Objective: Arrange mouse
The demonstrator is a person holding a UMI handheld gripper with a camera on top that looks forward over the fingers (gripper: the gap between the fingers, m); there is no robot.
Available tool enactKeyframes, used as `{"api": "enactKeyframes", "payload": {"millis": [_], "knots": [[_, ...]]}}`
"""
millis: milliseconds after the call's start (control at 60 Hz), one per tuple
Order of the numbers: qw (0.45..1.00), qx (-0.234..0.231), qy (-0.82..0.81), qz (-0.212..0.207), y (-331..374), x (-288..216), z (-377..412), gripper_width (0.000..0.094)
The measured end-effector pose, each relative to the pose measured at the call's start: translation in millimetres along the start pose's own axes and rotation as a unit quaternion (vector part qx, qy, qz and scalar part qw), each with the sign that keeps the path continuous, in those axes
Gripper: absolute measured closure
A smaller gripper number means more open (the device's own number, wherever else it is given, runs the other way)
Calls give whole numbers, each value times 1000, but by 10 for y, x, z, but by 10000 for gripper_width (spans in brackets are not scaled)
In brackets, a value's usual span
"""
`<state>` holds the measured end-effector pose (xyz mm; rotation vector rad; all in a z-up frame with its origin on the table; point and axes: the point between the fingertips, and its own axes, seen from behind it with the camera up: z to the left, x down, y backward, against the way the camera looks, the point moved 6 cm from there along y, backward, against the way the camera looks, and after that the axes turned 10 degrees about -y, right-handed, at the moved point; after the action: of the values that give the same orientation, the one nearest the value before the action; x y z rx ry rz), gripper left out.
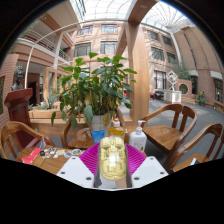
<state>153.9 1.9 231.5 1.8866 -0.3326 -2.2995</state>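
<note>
A cream-coloured computer mouse [113,158] sits lengthwise between my fingers, its nose pointing away from me. My gripper [113,162] is shut on it, and the pink pads [92,158] press against both its sides. The mouse appears held up above the wooden table [55,165]. Its underside and rear end are hidden by the fingers.
Beyond the fingers a leafy potted plant [95,90] stands on the table, with an amber bottle [117,128] and a white bottle [138,139] beside it. Small items, one of them red [32,155], lie to the left. Wooden chairs [170,135] stand around the table.
</note>
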Motion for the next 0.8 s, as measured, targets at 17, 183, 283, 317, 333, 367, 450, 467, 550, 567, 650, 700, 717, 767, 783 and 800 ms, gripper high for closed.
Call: {"api": "enactKeyframes", "payload": {"millis": [17,183,283,317,333,367,450,467,550,567,650,700,717,767,783,800], "knots": [[1000,-6,0,3,-44,10,74,574],[996,-28,20,83,-590,778,671,574],[988,-21,43,144,-857,1370,795,573],[987,-18,45,156,-905,1557,817,570],[986,-17,44,162,-925,1618,826,569],[984,-17,42,172,-959,1730,847,558],[980,-24,27,198,-1019,1943,894,502],[979,-25,25,202,-1022,1977,898,492],[977,-16,21,210,-1018,2038,895,433],[978,-13,22,208,-1015,2018,890,419],[982,-5,33,186,-918,1899,897,185],[983,-8,35,179,-819,1800,921,69],[983,-10,36,177,-776,1768,933,87],[985,-10,34,169,-627,1661,948,98],[986,-9,32,166,-569,1624,953,92],[986,-8,31,163,-505,1588,959,85]]}}
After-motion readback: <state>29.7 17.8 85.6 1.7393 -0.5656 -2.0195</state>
